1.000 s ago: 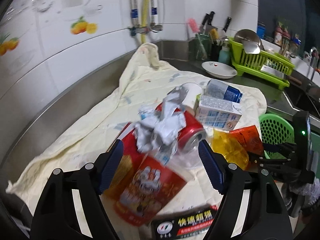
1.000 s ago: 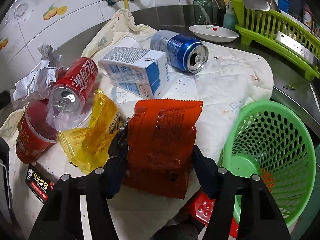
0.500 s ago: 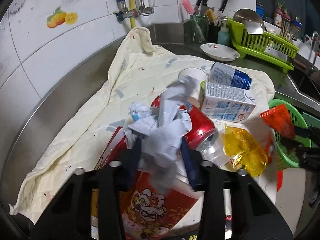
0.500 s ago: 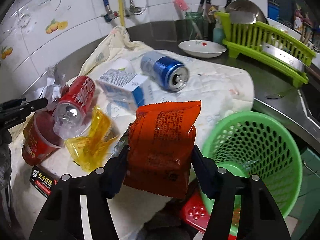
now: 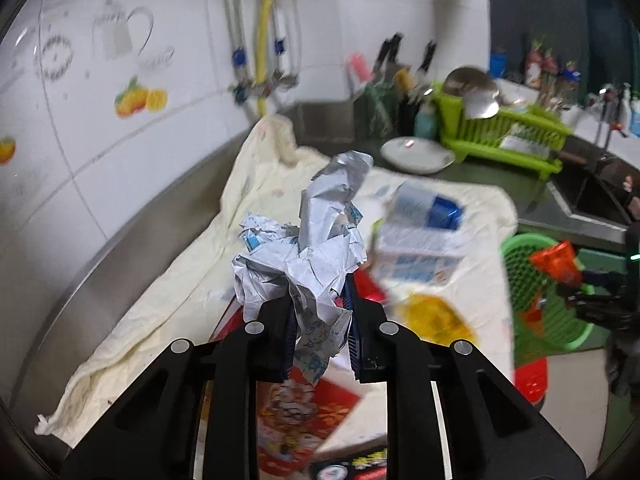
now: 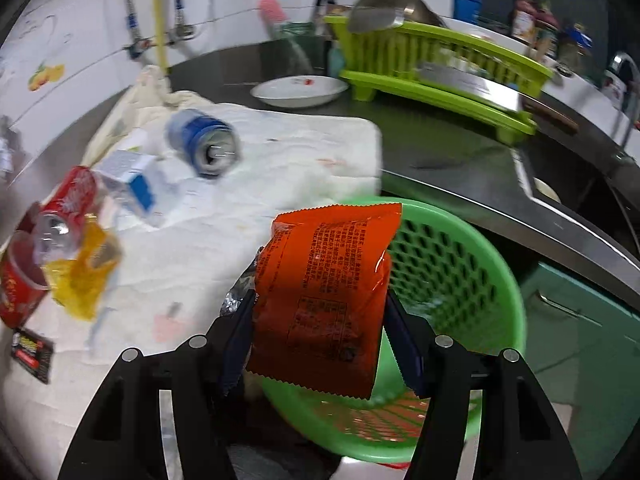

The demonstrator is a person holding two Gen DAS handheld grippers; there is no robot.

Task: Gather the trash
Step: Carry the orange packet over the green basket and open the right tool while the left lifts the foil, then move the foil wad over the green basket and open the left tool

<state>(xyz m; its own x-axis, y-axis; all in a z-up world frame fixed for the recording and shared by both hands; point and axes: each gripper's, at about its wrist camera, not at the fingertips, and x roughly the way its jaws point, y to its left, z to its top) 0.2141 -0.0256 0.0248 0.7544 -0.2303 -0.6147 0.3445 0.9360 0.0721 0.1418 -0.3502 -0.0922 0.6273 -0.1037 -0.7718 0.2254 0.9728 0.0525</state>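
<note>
A pale cloth point(image 6: 280, 152) covers the steel counter, and everything else is placed from it. Off its right edge, below counter level, stands a green basket point(image 6: 460, 264). Behind the cloth sit a lime dish rack point(image 6: 440, 76) and a white plate point(image 6: 300, 90). On the cloth lie a blue can point(image 6: 208, 148), a white and blue carton point(image 6: 128, 182), a red can point(image 6: 70, 200), a red cup point(image 6: 16, 280) and a yellow wrapper point(image 6: 86, 280).

The right gripper point(image 6: 320, 328) is clamped on an orange snack packet point(image 6: 324, 288), held upright over the basket's near rim. The left gripper point(image 5: 320, 328) has just been closing, and its jaws now pinch a crumpled wad of paper point(image 5: 308, 252), raised above the cloth's near end.
</note>
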